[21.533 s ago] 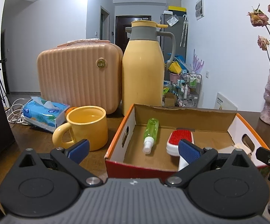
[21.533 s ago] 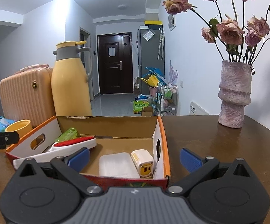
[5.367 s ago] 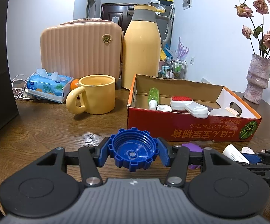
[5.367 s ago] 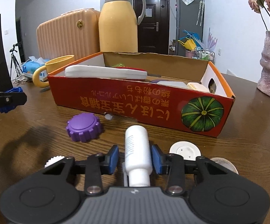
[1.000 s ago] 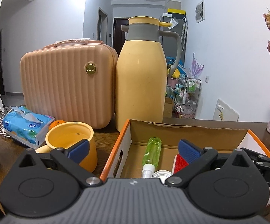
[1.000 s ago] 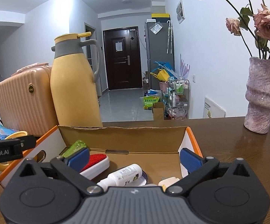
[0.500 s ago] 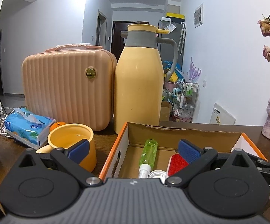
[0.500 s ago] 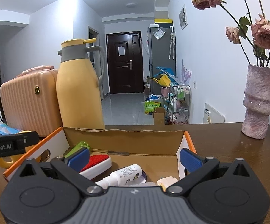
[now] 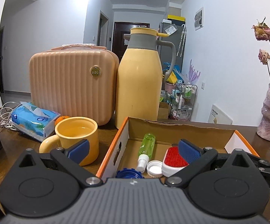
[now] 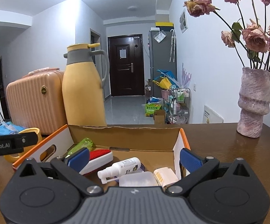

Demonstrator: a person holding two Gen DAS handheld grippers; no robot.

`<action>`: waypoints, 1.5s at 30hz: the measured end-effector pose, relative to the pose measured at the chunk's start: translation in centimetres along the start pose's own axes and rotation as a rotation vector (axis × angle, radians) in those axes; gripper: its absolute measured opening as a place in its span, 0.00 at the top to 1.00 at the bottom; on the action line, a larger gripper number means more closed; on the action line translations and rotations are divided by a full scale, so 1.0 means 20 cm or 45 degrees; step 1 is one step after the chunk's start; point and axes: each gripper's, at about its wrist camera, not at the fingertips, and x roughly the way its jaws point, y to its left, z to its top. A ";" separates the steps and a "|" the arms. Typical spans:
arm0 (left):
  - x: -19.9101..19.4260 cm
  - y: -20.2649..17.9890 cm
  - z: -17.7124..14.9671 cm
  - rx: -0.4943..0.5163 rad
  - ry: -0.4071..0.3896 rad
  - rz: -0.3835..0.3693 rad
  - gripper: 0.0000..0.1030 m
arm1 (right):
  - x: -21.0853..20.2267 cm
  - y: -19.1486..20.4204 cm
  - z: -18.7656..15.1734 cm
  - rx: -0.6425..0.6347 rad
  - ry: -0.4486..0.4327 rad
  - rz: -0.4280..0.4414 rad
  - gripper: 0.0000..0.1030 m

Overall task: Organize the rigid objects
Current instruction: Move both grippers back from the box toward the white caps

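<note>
An open cardboard box (image 9: 124,130) with orange edges sits on the wooden table, also in the right wrist view (image 10: 177,147). In it lie a green spray bottle (image 9: 147,145), a blue cap (image 9: 129,174), a white cap (image 9: 154,168), a red-and-white brush (image 9: 174,161), a white spray bottle (image 10: 122,167), a clear white case (image 10: 137,180) and a cream block (image 10: 164,175). My left gripper (image 9: 134,150) is open and empty above the box's left part. My right gripper (image 10: 134,158) is open and empty above its near right part.
A yellow mug (image 9: 77,136) stands left of the box, a blue tissue pack (image 9: 34,118) beyond it. A pink case (image 9: 71,85) and a yellow thermos jug (image 9: 139,82) stand behind. A pink vase of dried roses (image 10: 253,102) stands at the right.
Both grippers have drawn back and up a little from the box. The blue cap and white cap now show in the left wrist view. Both grippers stay open.
</note>
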 end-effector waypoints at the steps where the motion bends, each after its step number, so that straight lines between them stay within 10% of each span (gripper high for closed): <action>1: -0.01 0.00 -0.01 -0.002 0.000 -0.002 0.00 | -0.01 0.00 0.00 -0.003 -0.002 0.000 0.00; 45: -0.58 0.00 -0.37 0.039 0.085 -0.093 0.00 | -0.65 -0.10 -0.39 -0.049 0.044 -0.065 0.00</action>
